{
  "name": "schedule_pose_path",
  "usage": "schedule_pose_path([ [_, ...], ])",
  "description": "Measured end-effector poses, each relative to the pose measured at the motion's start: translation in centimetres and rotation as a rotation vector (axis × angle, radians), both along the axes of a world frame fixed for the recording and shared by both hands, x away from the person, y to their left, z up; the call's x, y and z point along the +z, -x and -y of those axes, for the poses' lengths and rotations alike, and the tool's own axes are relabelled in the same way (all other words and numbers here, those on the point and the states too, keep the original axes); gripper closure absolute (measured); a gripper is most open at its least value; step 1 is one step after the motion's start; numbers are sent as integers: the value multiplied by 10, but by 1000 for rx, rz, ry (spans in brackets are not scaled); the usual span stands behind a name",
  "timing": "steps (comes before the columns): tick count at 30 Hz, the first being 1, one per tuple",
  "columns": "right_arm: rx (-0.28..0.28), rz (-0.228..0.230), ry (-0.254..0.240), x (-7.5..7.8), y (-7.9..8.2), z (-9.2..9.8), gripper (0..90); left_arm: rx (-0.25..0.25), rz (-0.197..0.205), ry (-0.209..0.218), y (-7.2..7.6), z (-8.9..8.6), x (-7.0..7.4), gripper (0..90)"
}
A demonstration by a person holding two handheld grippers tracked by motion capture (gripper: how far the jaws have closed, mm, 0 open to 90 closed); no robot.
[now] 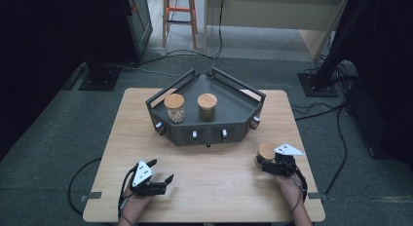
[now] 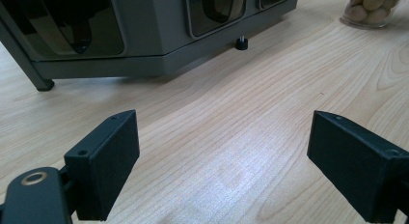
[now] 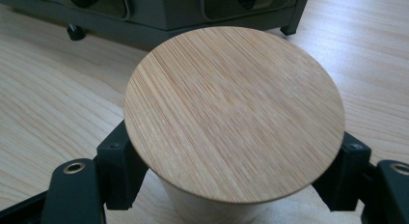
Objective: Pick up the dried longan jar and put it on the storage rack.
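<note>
A glass jar with a round bamboo lid [image 3: 234, 113] stands on the wooden table at the right [image 1: 266, 150]. My right gripper [image 3: 234, 159] is shut on it, its two black jaws pressing the sides just under the lid. In the left gripper view the same jar [image 2: 371, 9] holds pale nuts. My left gripper [image 1: 161, 170] rests low over the table's front left, open, with only bare wood between its jaws [image 2: 222, 137].
A dark grey angular rack [image 1: 204, 133] sits at the table's middle back, carrying two more bamboo-lidded jars [image 1: 175, 108] [image 1: 207, 106]. Its front wall [image 2: 144, 40] has small knobs and stands on short feet. Cables trail off both table sides.
</note>
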State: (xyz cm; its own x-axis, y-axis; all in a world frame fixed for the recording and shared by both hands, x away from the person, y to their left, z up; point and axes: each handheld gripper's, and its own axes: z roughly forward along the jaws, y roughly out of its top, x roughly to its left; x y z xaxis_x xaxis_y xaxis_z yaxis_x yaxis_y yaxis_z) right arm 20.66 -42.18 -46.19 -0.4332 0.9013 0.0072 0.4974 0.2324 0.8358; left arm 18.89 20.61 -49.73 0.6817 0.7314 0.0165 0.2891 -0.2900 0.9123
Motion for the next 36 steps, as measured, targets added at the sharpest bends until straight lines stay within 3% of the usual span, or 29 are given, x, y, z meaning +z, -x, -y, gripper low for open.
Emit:
schedule_pose_path([
  [8, 10, 9, -3, 9, -1, -1, 254, -2, 0, -3, 0, -1, 1, 111],
  [13, 25, -13, -60, 14, -6, 5, 254, -4, 1, -4, 0, -1, 1, 111],
  [18, 31, -2, -27, 21, -7, -1, 254, -4, 0, -2, 0, 0, 1, 111],
  [36, 83, 8, -4, 50, -19, -16, 254, -7, 1, -4, 0, 0, 1, 111],
])
